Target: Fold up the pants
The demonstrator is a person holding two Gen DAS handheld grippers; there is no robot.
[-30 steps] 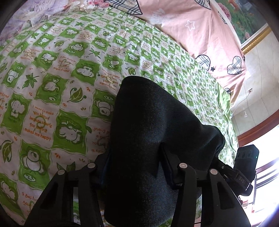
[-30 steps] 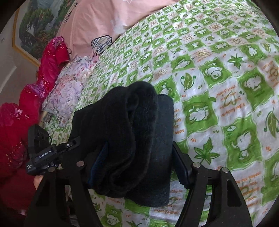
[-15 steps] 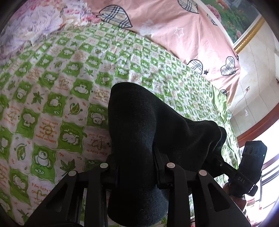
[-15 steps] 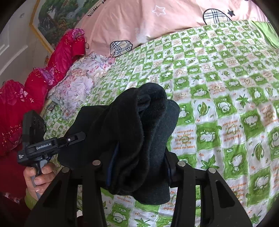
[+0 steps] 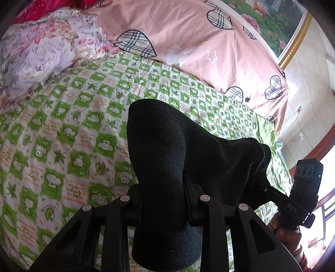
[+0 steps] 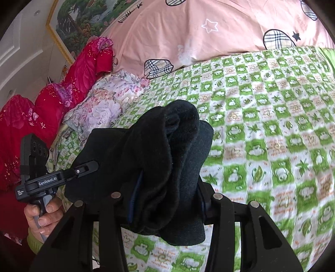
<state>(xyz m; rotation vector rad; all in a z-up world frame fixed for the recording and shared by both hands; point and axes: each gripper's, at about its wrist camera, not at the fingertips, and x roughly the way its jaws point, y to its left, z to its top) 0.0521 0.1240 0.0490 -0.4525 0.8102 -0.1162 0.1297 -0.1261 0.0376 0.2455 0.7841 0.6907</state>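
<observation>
The black pants [image 5: 167,159] hang bunched between both grippers, held up above the green-and-white checked bedsheet [image 5: 62,134]. My left gripper [image 5: 165,200] is shut on one end of the pants, and the cloth drapes over its fingers. My right gripper [image 6: 167,200] is shut on the other end, where the pants [image 6: 159,159] are folded into thick layers. The right gripper also shows in the left wrist view [image 5: 270,188] at the right, and the left gripper shows in the right wrist view [image 6: 90,165] at the left, both clamped into the cloth.
A pink quilt with plaid hearts [image 5: 199,41] lies along the far side of the bed. A floral pillow [image 5: 37,54] and red bedding [image 6: 52,100] lie at the left. A framed painting [image 6: 83,18] hangs on the wall. The bed's right edge [image 5: 278,159] borders the floor.
Both grippers have lifted the pants higher off the bed and tilted up, so the sheet looks farther away and more of the quilt and pillows shows. Both grips stay shut.
</observation>
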